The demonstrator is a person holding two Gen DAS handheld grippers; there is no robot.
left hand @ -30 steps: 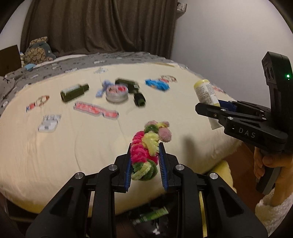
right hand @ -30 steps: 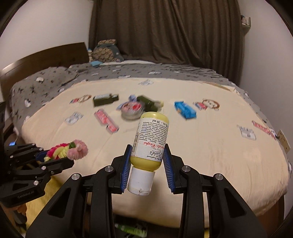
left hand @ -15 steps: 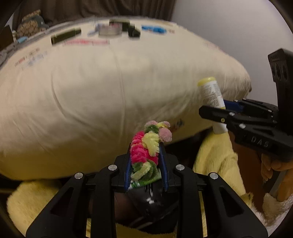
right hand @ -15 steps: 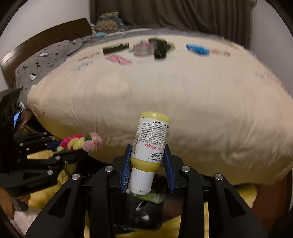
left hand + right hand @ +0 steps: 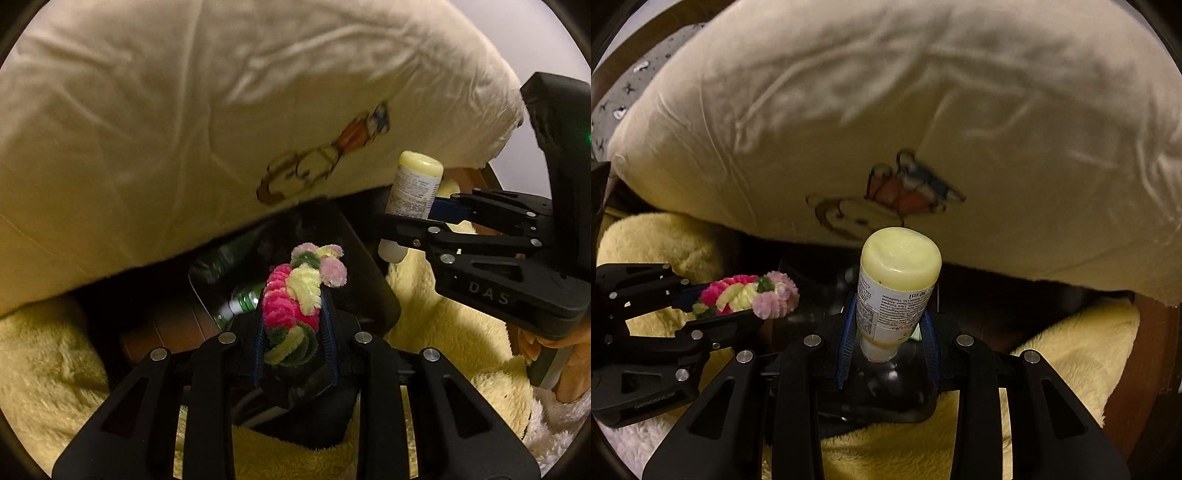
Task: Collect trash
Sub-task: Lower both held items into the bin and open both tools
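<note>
Between the left gripper's [image 5: 295, 332] clamped jaws, a pipe-cleaner braid [image 5: 295, 295]; between the right gripper's [image 5: 888, 343], a yellow lotion bottle [image 5: 895, 288], both aimed down over the black bin [image 5: 369, 280] below, seemingly for dropping.

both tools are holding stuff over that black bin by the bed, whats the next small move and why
Probably open both tools and let go. The left tool grips the pipe-cleaner braid and the right tool grips the small yellow bottle, both pointing steeply down with the black bin under their tips. If the bottle looks off-centre, nudge it over the opening first.
</note>
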